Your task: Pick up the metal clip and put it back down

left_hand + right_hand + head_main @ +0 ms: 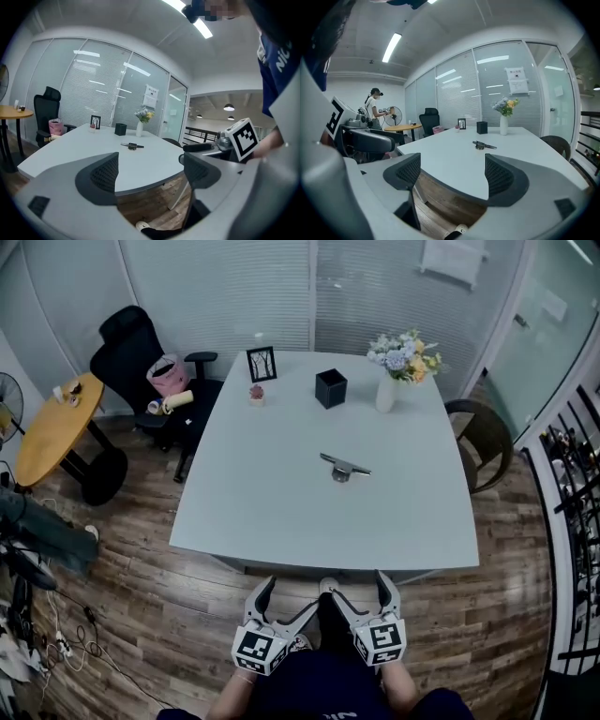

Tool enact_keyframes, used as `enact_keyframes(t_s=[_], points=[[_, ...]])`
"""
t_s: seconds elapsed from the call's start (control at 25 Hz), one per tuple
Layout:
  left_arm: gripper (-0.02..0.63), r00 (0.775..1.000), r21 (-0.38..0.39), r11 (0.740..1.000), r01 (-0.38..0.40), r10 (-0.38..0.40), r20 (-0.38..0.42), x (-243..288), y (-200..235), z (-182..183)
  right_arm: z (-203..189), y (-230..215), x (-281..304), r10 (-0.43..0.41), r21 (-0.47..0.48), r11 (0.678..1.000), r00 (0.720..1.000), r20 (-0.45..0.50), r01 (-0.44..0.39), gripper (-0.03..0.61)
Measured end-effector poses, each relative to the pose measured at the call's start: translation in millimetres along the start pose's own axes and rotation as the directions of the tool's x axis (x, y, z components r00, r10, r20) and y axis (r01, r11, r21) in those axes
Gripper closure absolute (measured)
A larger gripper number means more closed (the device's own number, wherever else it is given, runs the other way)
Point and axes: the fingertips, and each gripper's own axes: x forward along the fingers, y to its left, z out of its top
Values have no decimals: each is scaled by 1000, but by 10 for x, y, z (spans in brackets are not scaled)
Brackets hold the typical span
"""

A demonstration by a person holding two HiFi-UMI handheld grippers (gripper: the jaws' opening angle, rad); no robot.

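The small dark metal clip [343,468] lay flat on the large pale grey bench [272,507], right of its middle and clear of everything else on it. Both tools were held low in front of the bench's near edge, well apart from the clip. The left tool [287,600] had its two jaws spread wide with nothing between them; in the left gripper view only the bench edge and the wooden floor [150,206] showed through the gap. The right tool [360,592] was likewise spread and empty, its inner jaw angled towards that of the left tool.

Along the far side of the bench stood a black-framed picture [262,364], a small pink potted plant [256,393] just in front of it, a black square pen holder [330,388], and a white vase [385,393] with pale flowers. To the left of the bench, a black office chair [131,352] carried a pink bag [169,375], and a round yellow wooden table [47,427] stood further left.
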Motion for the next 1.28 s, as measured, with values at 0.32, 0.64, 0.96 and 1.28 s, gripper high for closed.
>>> enact_keyframes(t_s=[0.32, 0.64, 0.96, 1.28], points=[[179, 995, -67, 993, -100, 100, -15, 432, 490, 154, 319, -309, 747, 96, -57, 994, 995, -10, -97, 164], [179, 986, -95, 982, -165, 162, -36, 1023, 778, 318, 544, -677, 1394, 199, -90, 975, 979, -29, -201, 170], [179, 981, -117, 974, -195, 191, -38, 1552, 928, 452, 650, -1031, 1773, 248, -112, 961, 968, -48, -252, 178], [179, 982, -142, 972, -188, 182, -57, 1763, 1026, 425, 605, -1166, 1944, 244, -99, 963, 967, -81, -251, 198]])
